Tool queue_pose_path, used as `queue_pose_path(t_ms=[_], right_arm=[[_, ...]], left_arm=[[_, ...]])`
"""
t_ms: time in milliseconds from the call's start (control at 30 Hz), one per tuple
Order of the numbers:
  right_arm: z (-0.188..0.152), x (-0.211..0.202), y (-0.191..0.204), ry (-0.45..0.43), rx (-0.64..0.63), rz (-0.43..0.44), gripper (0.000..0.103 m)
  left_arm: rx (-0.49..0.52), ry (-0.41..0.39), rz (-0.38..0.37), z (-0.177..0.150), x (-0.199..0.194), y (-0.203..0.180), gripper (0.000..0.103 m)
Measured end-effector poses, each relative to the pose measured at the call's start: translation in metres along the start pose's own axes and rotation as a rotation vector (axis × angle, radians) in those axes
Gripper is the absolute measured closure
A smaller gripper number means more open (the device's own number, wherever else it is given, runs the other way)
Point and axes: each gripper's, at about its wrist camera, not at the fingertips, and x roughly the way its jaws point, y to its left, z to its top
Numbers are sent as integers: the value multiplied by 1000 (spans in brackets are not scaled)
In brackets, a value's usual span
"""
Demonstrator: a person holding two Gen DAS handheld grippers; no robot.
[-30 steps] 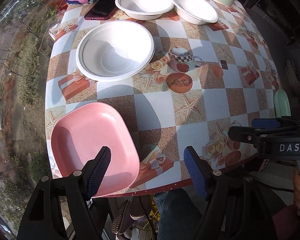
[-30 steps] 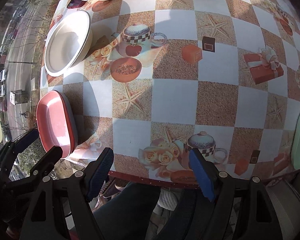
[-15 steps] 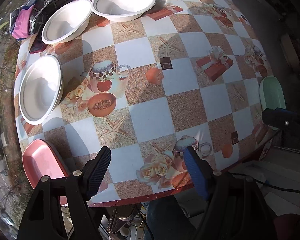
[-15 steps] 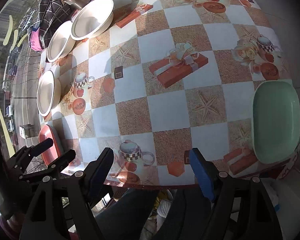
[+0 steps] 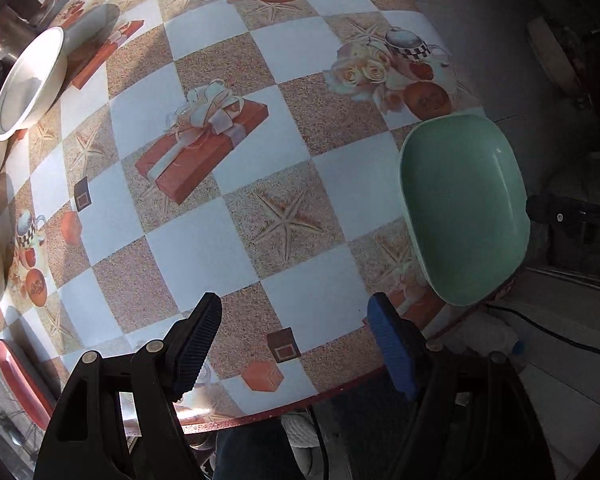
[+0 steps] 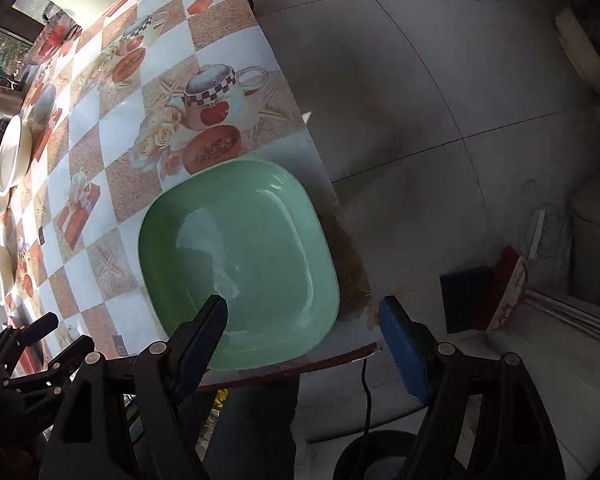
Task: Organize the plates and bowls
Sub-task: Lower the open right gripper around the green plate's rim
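1. A pale green plate (image 6: 240, 256), square with rounded corners and a glossy, shallow well, lies flat on the table (image 6: 100, 136) at its near corner, close to both the near edge and the side edge. In the left wrist view the same green plate (image 5: 464, 208) sits at the table's right side, its near edge reaching the table's rim.
2. The table wears a checked cloth of white and sandy squares printed with starfish, teapots, roses and red gift boxes.
3. Three white bowls (image 6: 10, 156) line the far left of the table, seen edge-on in both views.
4. A red plate (image 5: 20, 384) shows only as a thin sliver at the lower left of the left wrist view, at the table's edge.
5. The right gripper (image 6: 304, 340) hangs over the green plate's near edge with its jaws wide apart and nothing between them; one finger overlaps the plate in the picture, the other lies past the table's corner. Whether it touches the plate cannot be told.
6. The left gripper (image 5: 296, 344) hovers over bare cloth near the table's front edge, jaws equally wide and empty, well apart from the green plate.
7. Below the table edge a trouser leg of the person (image 6: 256, 424) is dimly visible in shadow. The floor beyond is dark, and objects on it are hard to make out.
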Motion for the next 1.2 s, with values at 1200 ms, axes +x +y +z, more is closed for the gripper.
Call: queue_pose_path(t_ms=[1200], right_arm=[[11, 41, 91, 12, -305, -45, 24]], left_arm=[[-87, -10, 163, 51, 45, 8, 22]])
